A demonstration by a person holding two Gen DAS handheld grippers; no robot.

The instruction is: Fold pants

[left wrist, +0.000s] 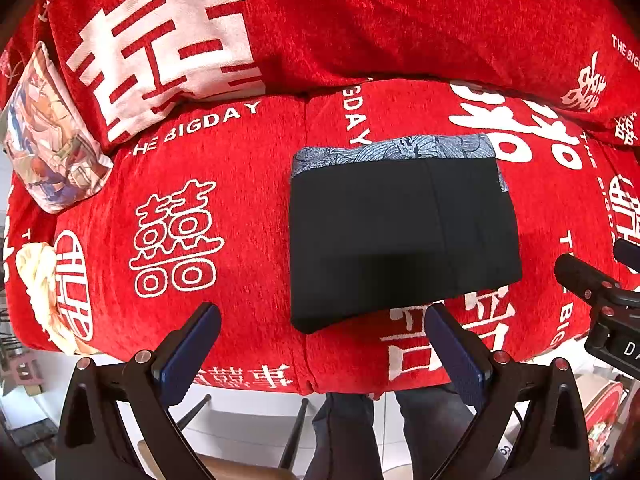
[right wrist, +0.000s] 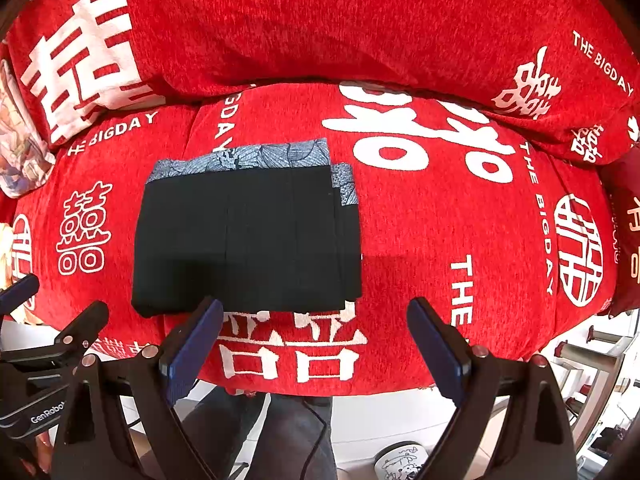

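Black pants (left wrist: 400, 236) (right wrist: 244, 240) lie folded into a flat rectangle on the red sofa seat, a blue-grey patterned band (left wrist: 396, 148) (right wrist: 248, 158) showing along the far edge. My left gripper (left wrist: 322, 332) is open, hovering near the seat's front edge just before the pants' near edge, nothing between its blue pads. In its own view my right gripper (right wrist: 314, 328) also stands open and empty, in front of the pants' near right corner. The right gripper's body (left wrist: 596, 284) shows at the right of the left view; the left one (right wrist: 48, 320) at the left of the right view.
The red sofa cover (left wrist: 240, 208) (right wrist: 440, 220) bears white characters and "THE BIGDAY" text, with back cushions (left wrist: 360, 20) behind. A patterned pillow (left wrist: 48, 132) leans at the left; a dark red cushion (right wrist: 624, 232) sits at the right. A person's legs (right wrist: 280, 432) stand below the seat edge.
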